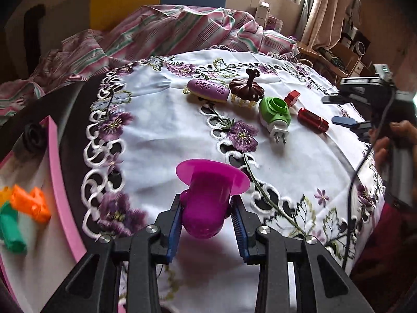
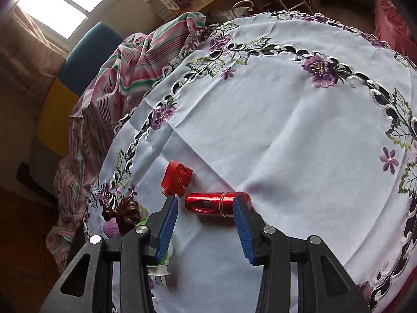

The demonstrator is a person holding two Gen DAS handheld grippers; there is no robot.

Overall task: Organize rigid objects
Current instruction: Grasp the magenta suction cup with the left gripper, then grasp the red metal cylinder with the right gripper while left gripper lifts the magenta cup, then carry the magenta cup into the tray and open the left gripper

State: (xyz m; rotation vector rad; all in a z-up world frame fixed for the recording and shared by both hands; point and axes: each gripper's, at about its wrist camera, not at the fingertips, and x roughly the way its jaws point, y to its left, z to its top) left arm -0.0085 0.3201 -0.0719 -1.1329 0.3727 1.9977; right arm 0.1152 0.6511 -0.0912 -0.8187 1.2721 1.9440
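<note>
At the far left of the left wrist view sits a pink tray (image 1: 56,161), its wall beside the tablecloth (image 1: 161,135); an orange piece (image 1: 31,203) and a green piece (image 1: 10,229) lie in it, blurred. A black knob (image 1: 34,135) sits at its far end.

Near the middle, the left gripper (image 1: 207,214) is clenched on a magenta cup (image 1: 206,198), its blue pads pressing the body below the wide flange. The cup looks like thin, stiff, light plastic, smooth enough to slip; the hold on the straight wall under the flange seems sound, and the flange would stop it sliding through. Whether it is lifted off the cloth I cannot tell.

Farther off lie a purple brush (image 1: 208,91), then a brown lid (image 1: 246,84) with a stem, touching or just beside the brush. Right of these is a green plug-in (image 1: 275,112), prongs pointing near, a red block (image 1: 292,97) behind it, and a red tube (image 1: 312,120) lying on its side.

In the right wrist view the right gripper (image 2: 206,208) is spread, released, with the red tube (image 2: 217,204) between its tips: the right pad covers the tube's right end, the left pad stands apart. The tube looks like rigid, glossy metal, likely to roll. Gripping across its round middle rather than end to end would probably hold better. The red block (image 2: 177,178) lies just beyond the left pad.
</note>
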